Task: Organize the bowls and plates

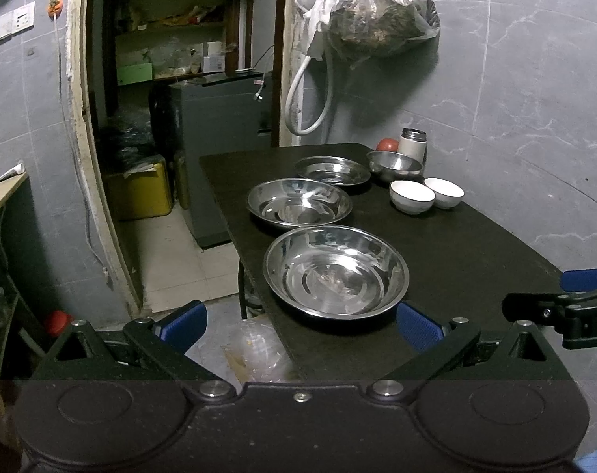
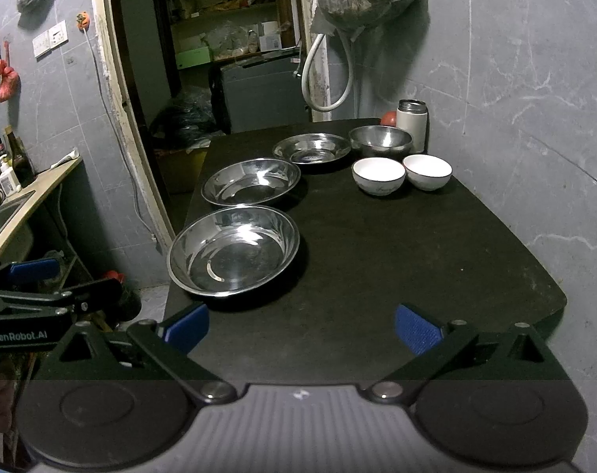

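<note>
The left gripper [image 1: 300,325] is spread wide and empty, low at the table [image 2: 416,256] edge, just short of the near plate [image 1: 336,270]. The right gripper [image 2: 300,329] is likewise agape and empty, level over bare tabletop. The steel plates are probably light, stiff and slick; the thin rim is the likely hold. The white bowls [image 2: 378,175], farther back, look breakable.

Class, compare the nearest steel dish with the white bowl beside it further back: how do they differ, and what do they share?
The nearest steel dish is shiny metal; the white bowl is matte white with a dark rim line. The dish is wide and shallow; the bowl is narrower and deeper. The dish sits by the table's left edge; the bowl sits toward the wall. Both stand upright and empty.
</note>
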The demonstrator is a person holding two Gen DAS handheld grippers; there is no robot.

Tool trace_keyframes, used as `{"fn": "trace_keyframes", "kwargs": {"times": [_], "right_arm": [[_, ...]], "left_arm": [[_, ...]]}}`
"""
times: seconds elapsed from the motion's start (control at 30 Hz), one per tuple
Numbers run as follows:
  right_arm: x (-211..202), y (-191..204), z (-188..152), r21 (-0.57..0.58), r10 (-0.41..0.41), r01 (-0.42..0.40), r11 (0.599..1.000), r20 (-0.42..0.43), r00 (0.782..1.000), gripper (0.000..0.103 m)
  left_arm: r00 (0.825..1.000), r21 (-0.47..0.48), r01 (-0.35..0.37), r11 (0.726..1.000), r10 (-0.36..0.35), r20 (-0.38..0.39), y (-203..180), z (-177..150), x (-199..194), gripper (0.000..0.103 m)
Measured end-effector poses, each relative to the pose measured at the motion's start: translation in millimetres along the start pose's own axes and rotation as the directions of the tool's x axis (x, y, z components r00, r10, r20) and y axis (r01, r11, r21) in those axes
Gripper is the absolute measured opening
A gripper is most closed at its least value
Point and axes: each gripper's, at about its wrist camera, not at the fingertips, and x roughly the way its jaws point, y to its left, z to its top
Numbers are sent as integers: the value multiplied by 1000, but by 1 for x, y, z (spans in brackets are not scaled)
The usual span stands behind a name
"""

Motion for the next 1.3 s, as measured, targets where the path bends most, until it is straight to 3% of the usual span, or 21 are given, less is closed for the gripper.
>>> {"fn": "trace_keyframes", "kwargs": {"times": [0.97, 1.3], "right_arm": [[-1, -7, -1, 5, -4, 4, 1000, 2, 1000, 103], [2, -18, -2, 16, -4, 4, 1000, -15, 1000, 103]], "left_arm": [[1000, 3, 1, 1000, -1, -3, 0, -2, 2, 102], [999, 11, 9, 1000, -9, -44, -10, -3, 22, 102]]}}
